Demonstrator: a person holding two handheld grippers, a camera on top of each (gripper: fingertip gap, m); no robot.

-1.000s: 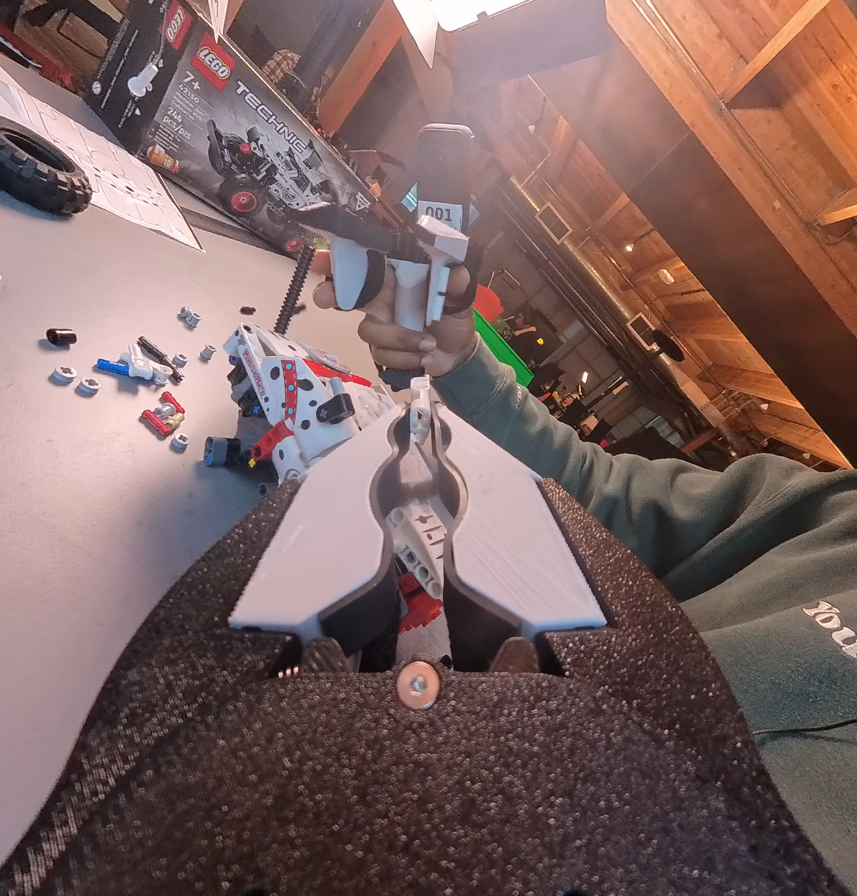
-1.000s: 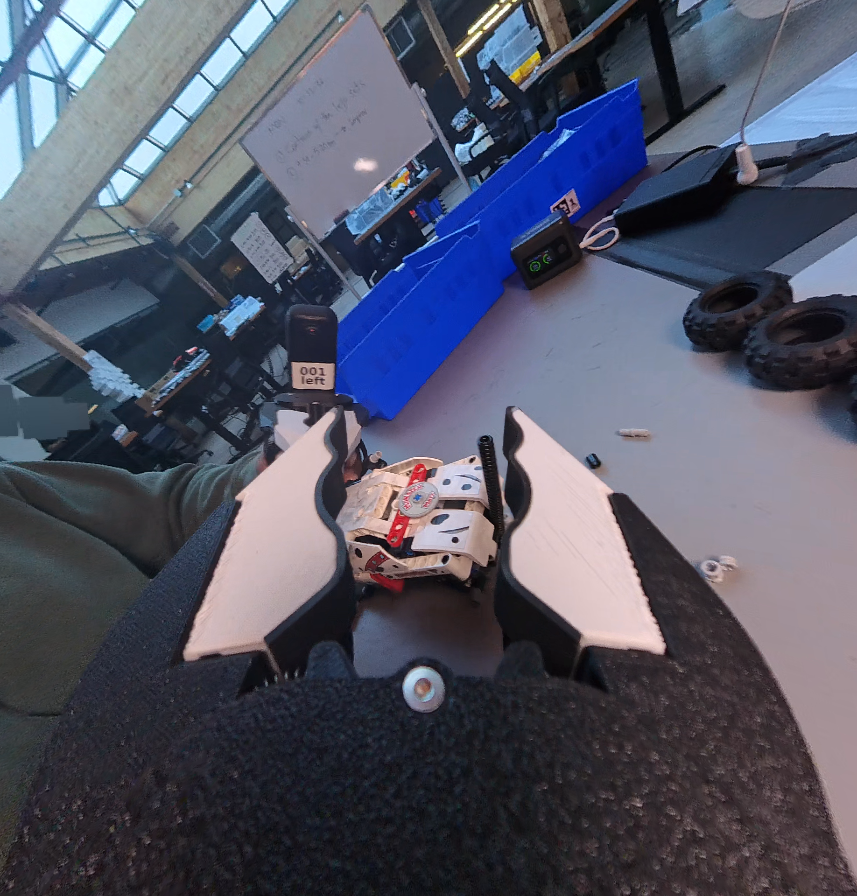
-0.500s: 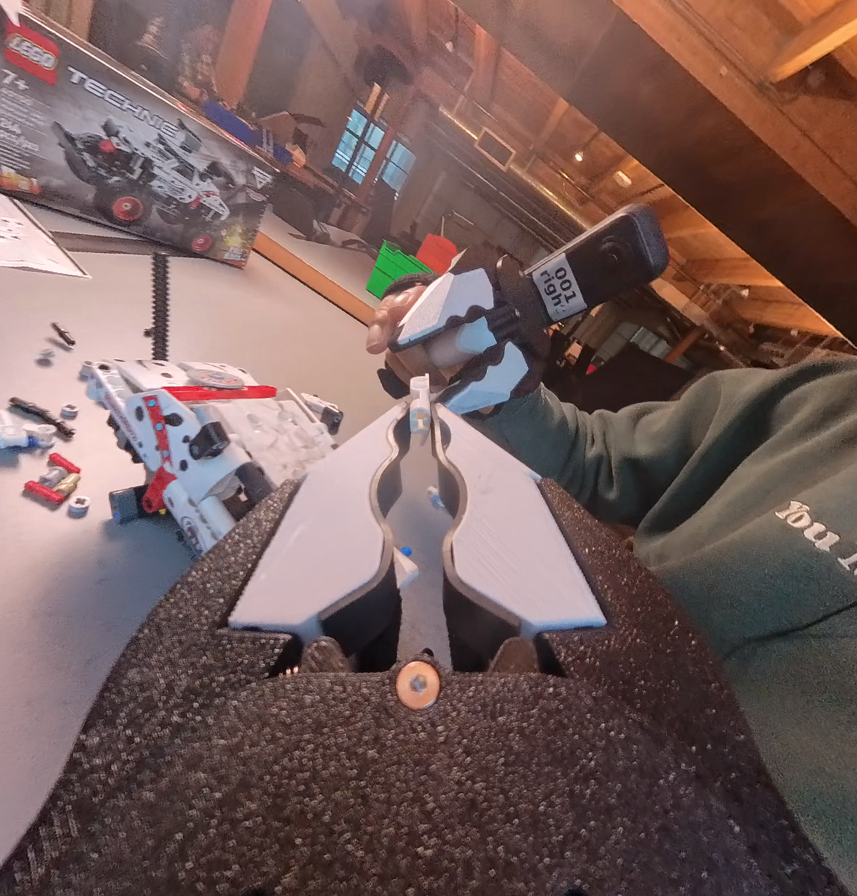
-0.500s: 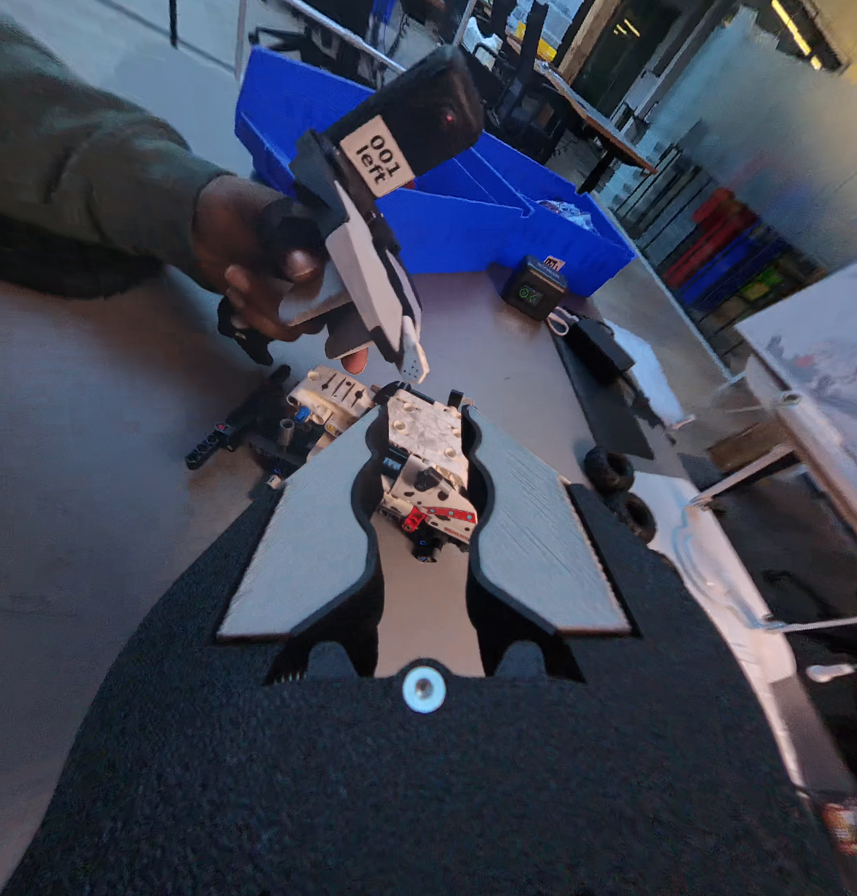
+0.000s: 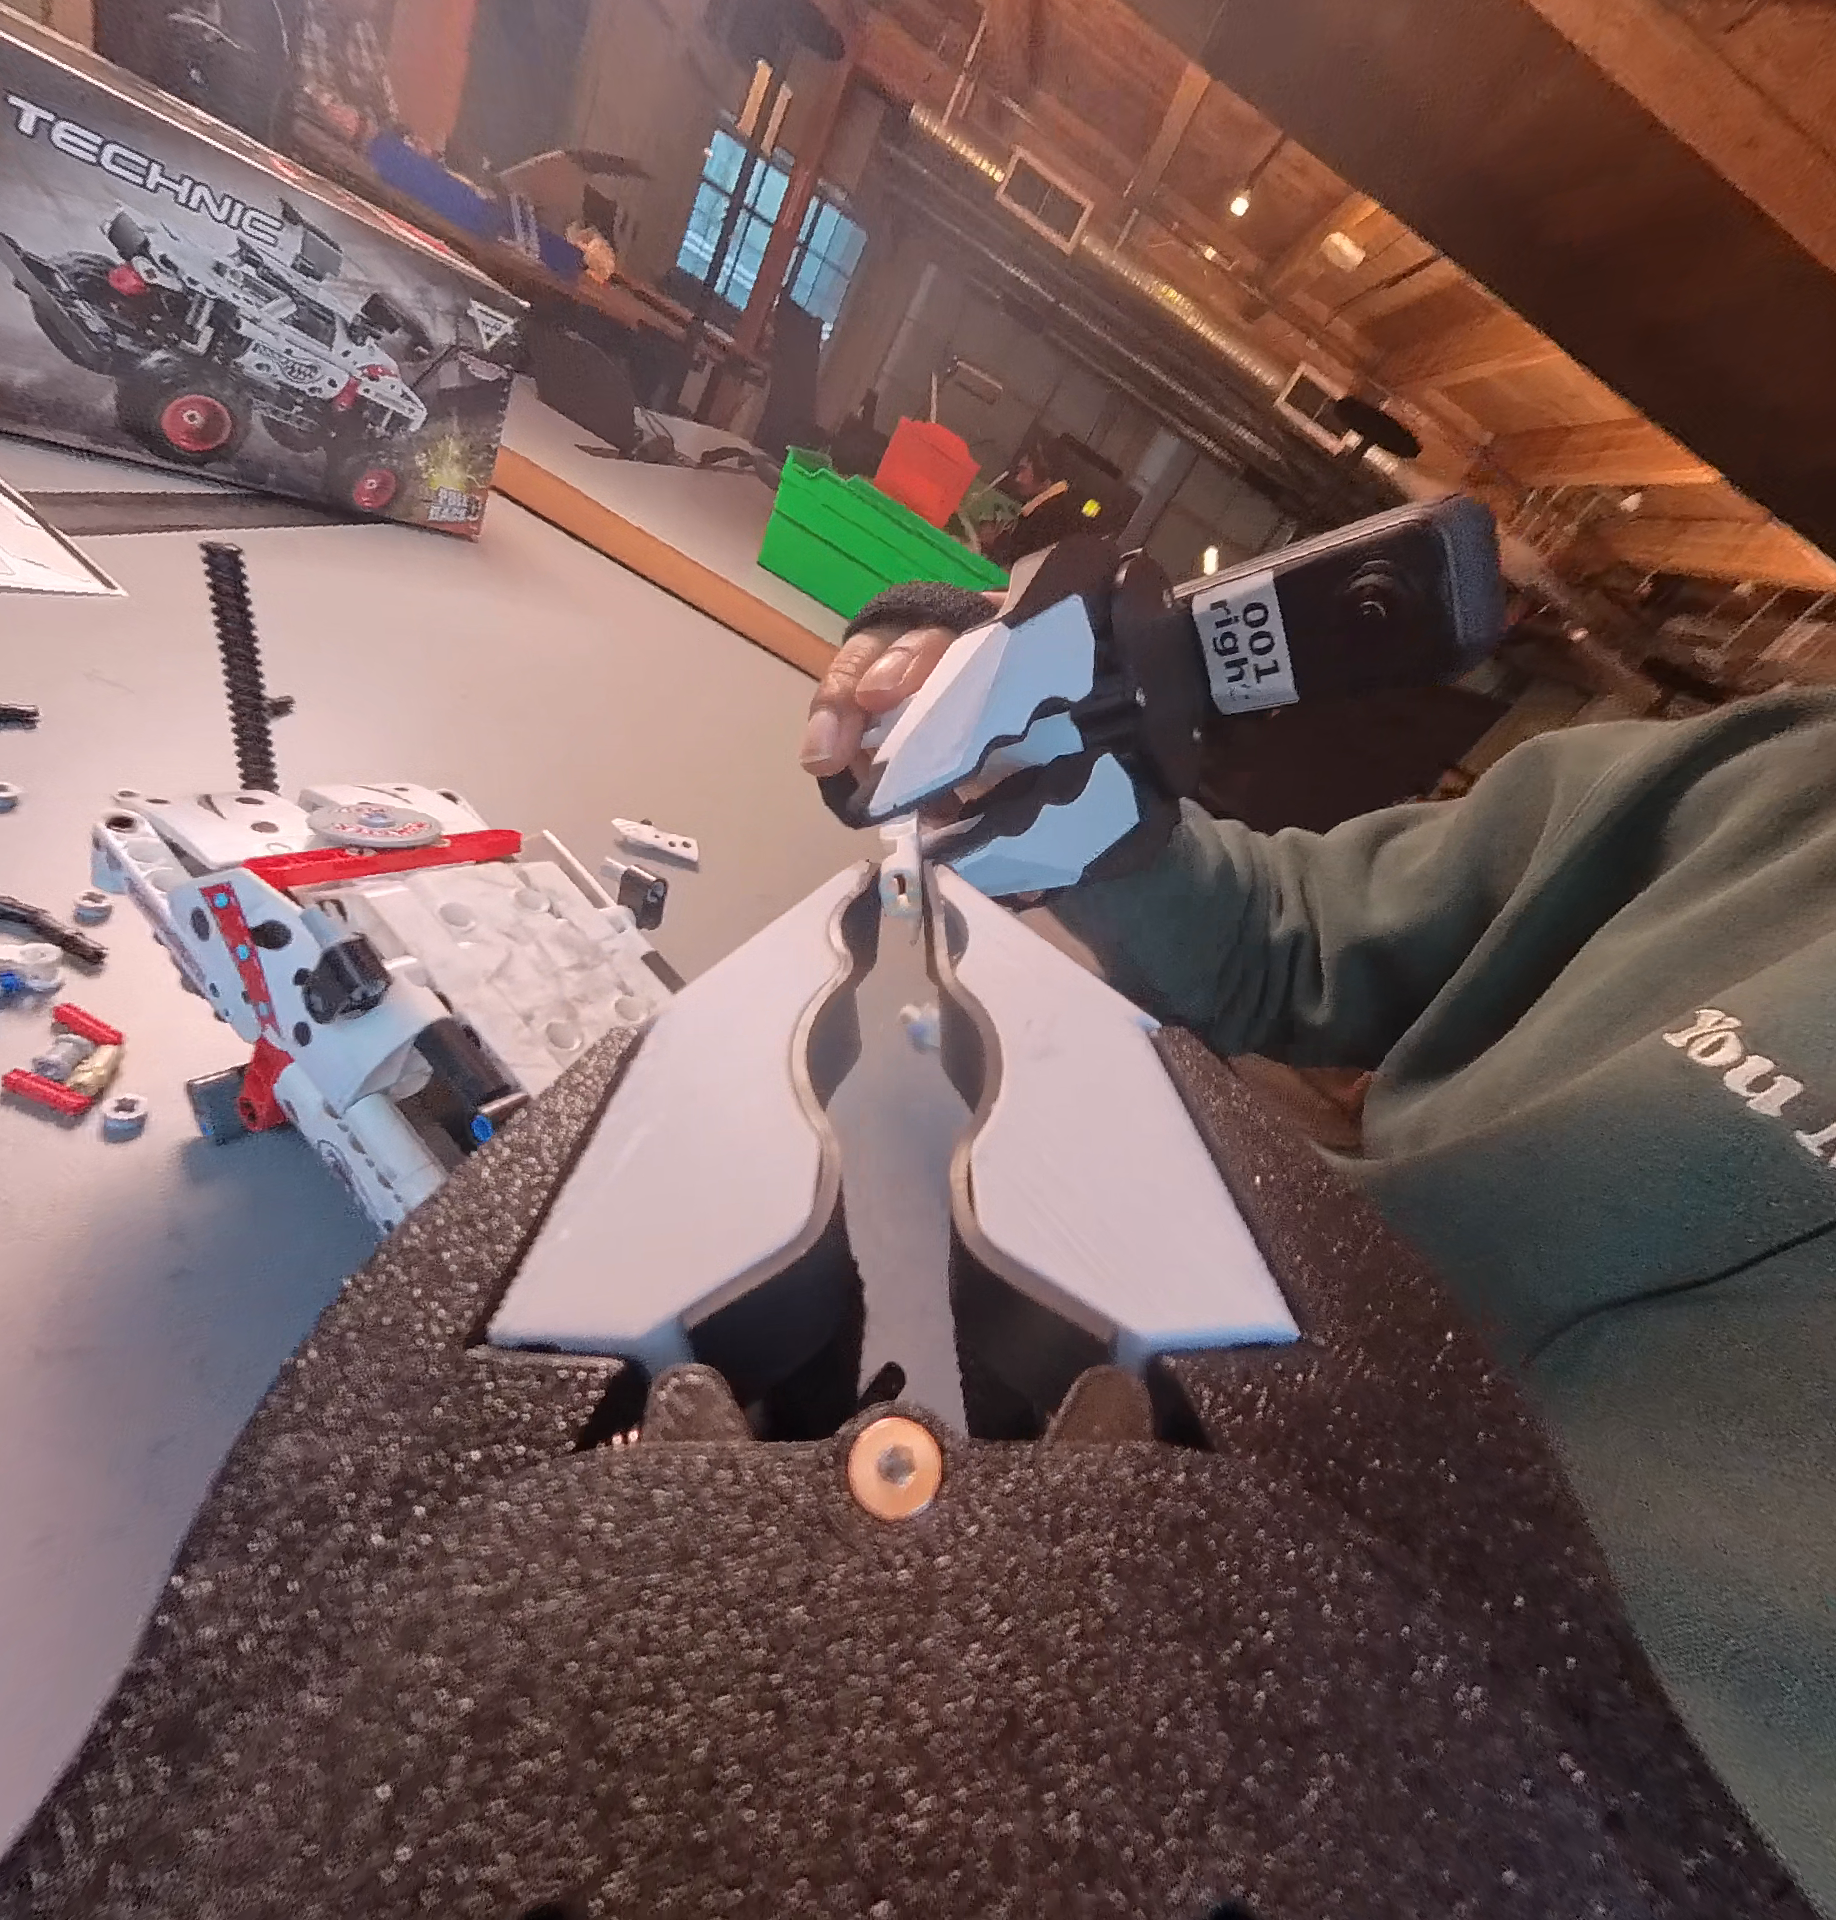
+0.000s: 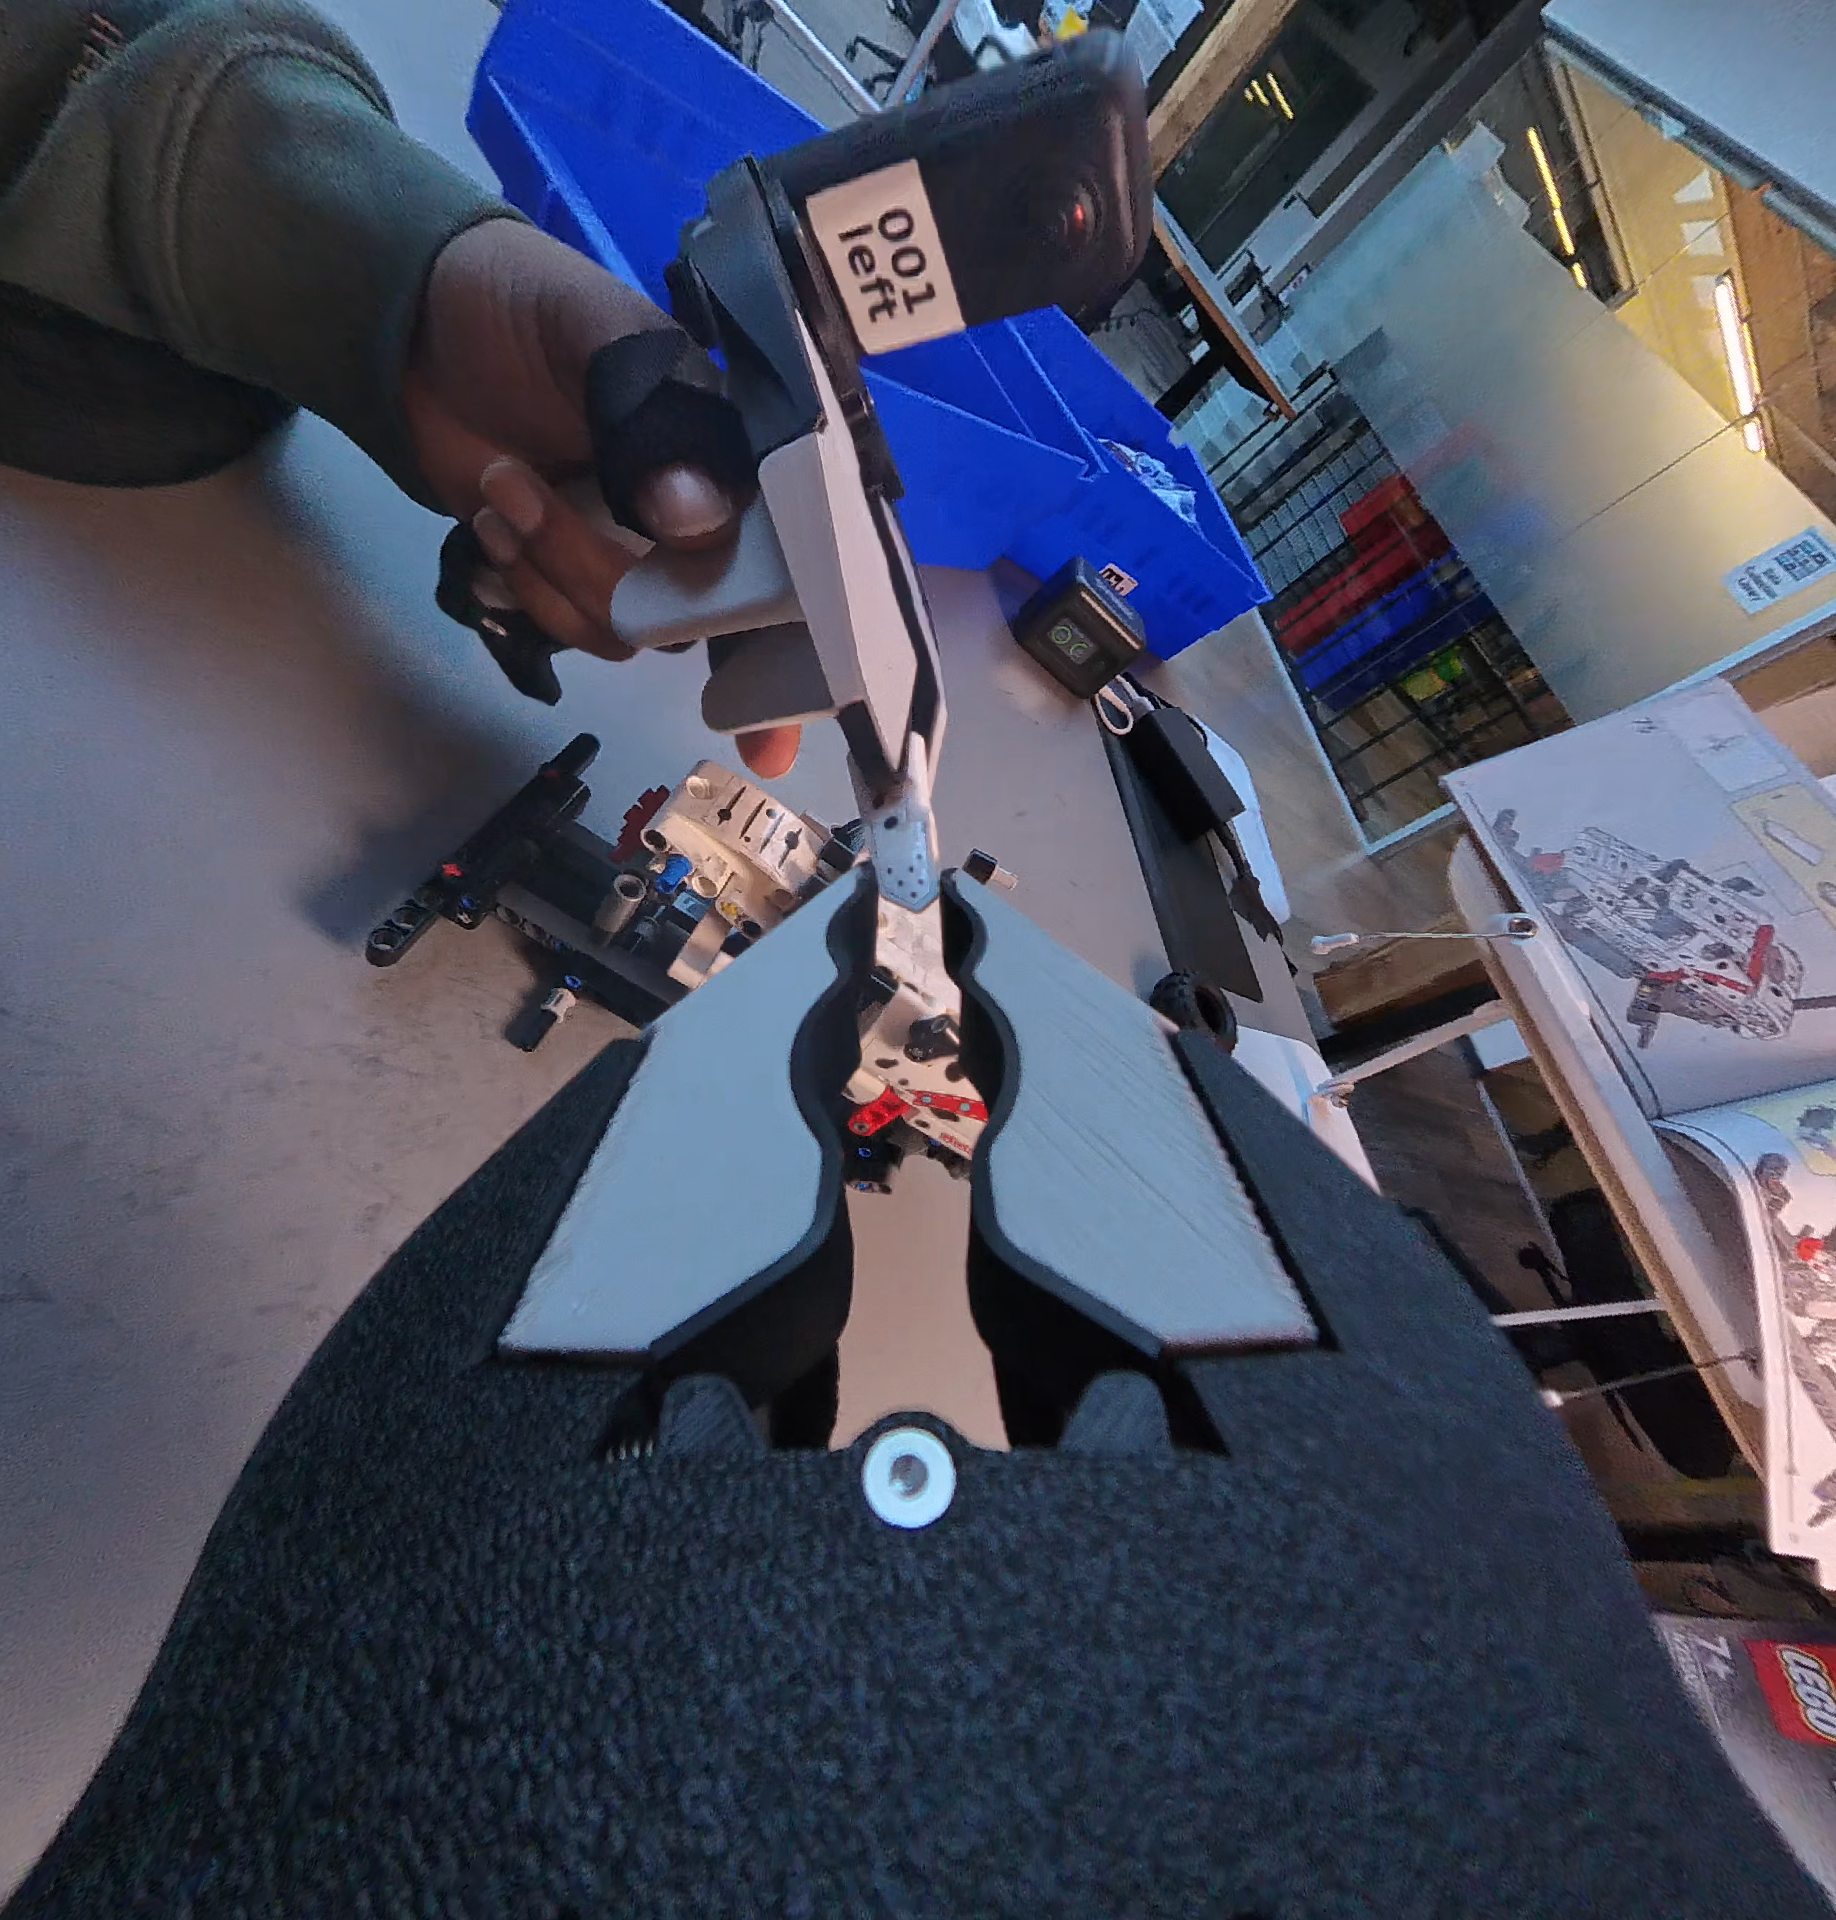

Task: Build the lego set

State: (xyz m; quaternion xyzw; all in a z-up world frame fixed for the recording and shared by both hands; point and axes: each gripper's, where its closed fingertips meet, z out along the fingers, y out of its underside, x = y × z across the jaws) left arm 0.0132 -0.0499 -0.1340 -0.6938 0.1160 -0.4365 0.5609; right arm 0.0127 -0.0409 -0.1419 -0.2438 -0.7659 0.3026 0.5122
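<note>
**White piece now pinched by both grippers**

Left wrist: left gripper (image 5: pixel 901 891) fingers narrow, clamped on small white piece (image 5: pixel 901 881); right gripper (image 5: pixel 898 805) has swung in to meet it.

Right wrist: right gripper (image 6: pixel 906 891) has narrowed onto that piece. Truck body (image 6: pixel 909 1081) lies on table (image 6: pixel 166 1091) beneath, released. Likely a handover or regrip.

Each hand-held gripper, the left hand-held gripper (image 5: pixel 901 891) and the right hand-held gripper (image 6: pixel 906 899), has two pale grey fingers with wavy black inner edges, set in a black grainy body with one round silver screw (image 5: pixel 894 1469) at the middle. A black camera with a white label (image 6: pixel 885 263) sits on top, black straps loop over the fingers, and the person wears a dark green sleeve (image 5: pixel 1433 935) with pale lettering.
</note>
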